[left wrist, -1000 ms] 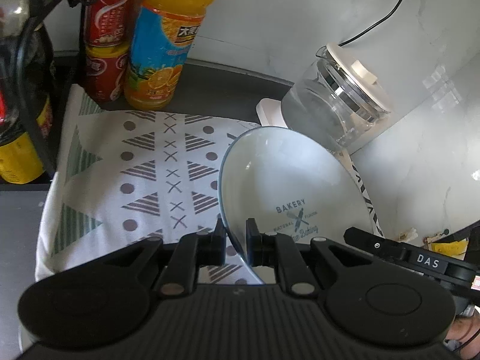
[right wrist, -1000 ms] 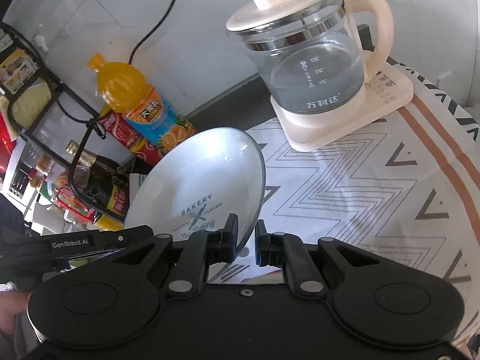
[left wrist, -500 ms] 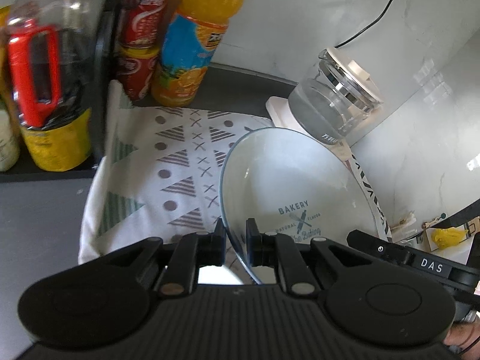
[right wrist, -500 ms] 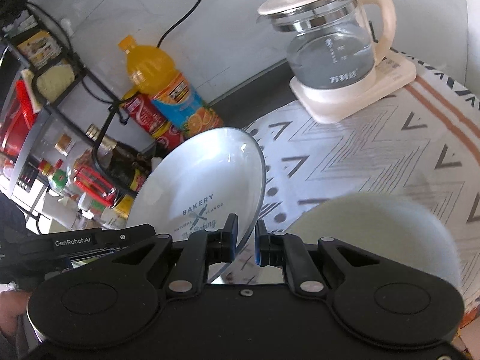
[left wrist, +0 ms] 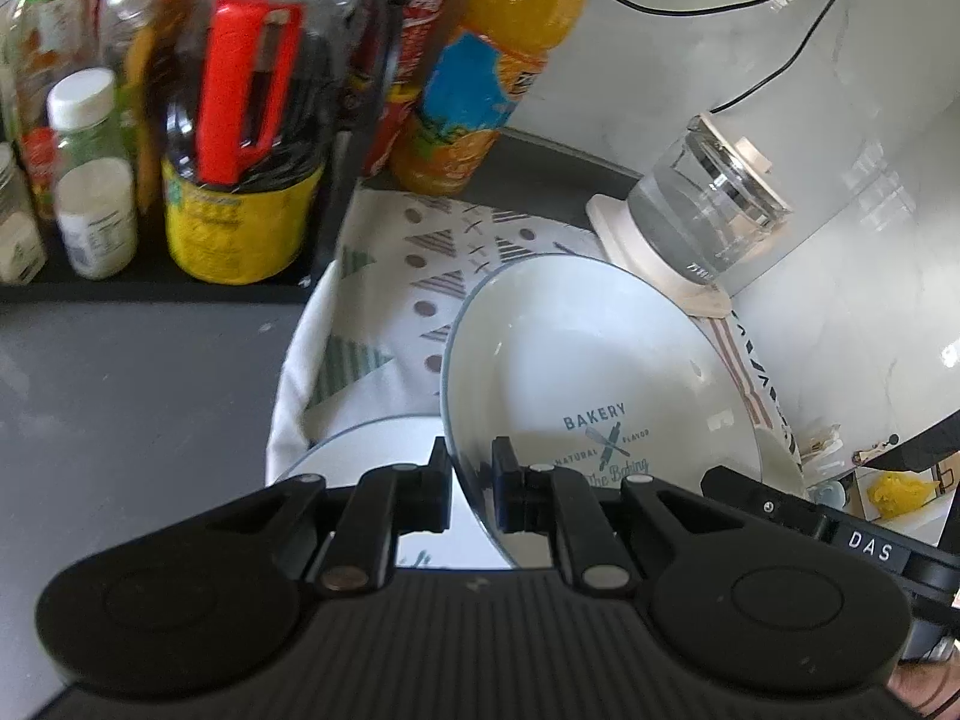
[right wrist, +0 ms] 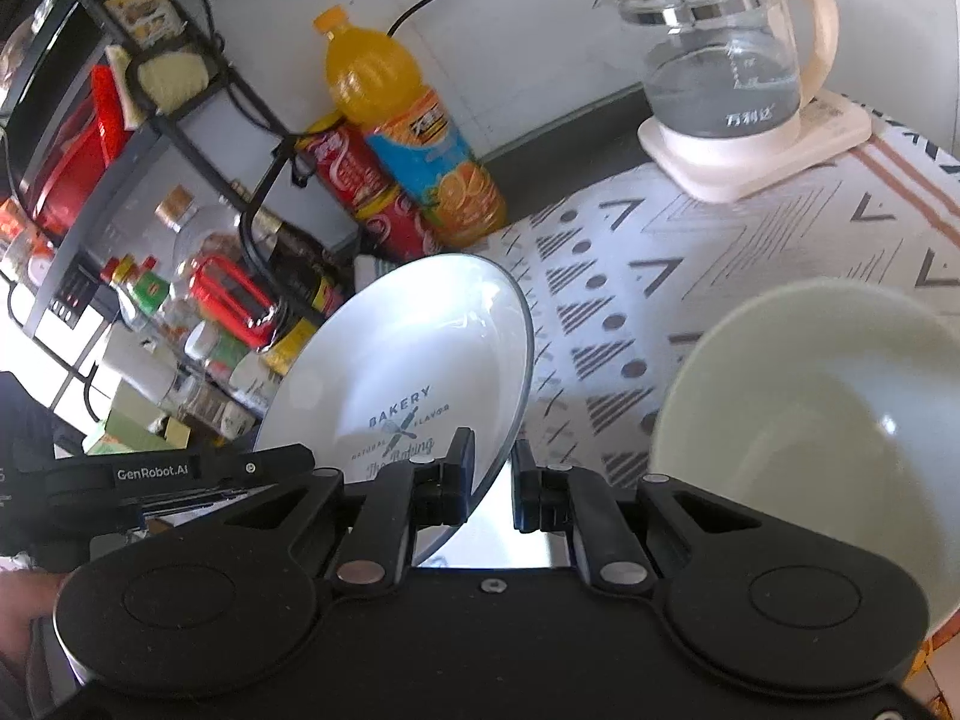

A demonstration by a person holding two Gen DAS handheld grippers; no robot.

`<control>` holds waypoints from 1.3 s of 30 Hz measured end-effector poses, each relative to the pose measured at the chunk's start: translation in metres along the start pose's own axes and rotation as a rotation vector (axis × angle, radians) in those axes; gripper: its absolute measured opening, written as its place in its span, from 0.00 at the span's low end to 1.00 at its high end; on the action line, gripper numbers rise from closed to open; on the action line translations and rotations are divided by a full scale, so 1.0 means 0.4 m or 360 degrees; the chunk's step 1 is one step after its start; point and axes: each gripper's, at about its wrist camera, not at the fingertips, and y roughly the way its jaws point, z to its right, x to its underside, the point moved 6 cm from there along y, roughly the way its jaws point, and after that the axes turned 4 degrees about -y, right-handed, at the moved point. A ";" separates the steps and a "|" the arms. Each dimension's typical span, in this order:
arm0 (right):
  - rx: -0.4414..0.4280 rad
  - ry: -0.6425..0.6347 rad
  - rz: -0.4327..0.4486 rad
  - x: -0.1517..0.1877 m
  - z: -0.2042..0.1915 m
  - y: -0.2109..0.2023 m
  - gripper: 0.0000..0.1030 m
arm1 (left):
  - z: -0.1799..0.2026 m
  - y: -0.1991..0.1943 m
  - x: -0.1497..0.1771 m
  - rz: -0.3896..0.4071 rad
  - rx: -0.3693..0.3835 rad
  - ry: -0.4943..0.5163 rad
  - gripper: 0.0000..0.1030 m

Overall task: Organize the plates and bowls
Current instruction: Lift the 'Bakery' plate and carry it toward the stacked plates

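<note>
At frame centre in both wrist views, a white round "BAKERY" plate (left wrist: 600,372) is clamped on opposite rims by left gripper (left wrist: 470,483) and right gripper (right wrist: 493,477), held tilted above patterned cloth (right wrist: 690,276); pale green bowl (right wrist: 828,408) is seen lower right.

Dark grey desk (left wrist: 132,372) carries a patterned cloth (right wrist: 720,276); on the cloth sit a kettle base (right wrist: 762,150) and pale bowl (right wrist: 828,396); juice bottle (right wrist: 414,132) stands behind.

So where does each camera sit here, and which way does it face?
Left wrist: on the left tool, looking down at the plate it grips, bottles behind; a wrist shows bottom right.
Right wrist: on the right tool, same plate, bowl beside; a hand at left.
Shared: plate, kettle, orange bottle.
</note>
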 end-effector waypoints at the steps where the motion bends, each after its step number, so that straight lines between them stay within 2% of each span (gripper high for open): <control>1: 0.0002 -0.0012 -0.0006 0.009 -0.005 0.000 0.12 | -0.007 -0.005 0.004 -0.0001 -0.0004 -0.0004 0.10; 16: 0.0073 -0.0047 -0.0141 0.127 -0.012 0.032 0.12 | -0.097 -0.004 0.101 -0.0119 -0.0060 -0.0070 0.11; 31: 0.0178 -0.0099 -0.0220 0.156 0.001 0.039 0.12 | -0.115 0.056 0.163 -0.0269 -0.0081 -0.0058 0.13; 39: 0.0187 -0.0134 -0.0257 0.172 0.004 0.056 0.11 | -0.120 0.079 0.184 -0.0342 -0.0106 -0.0035 0.15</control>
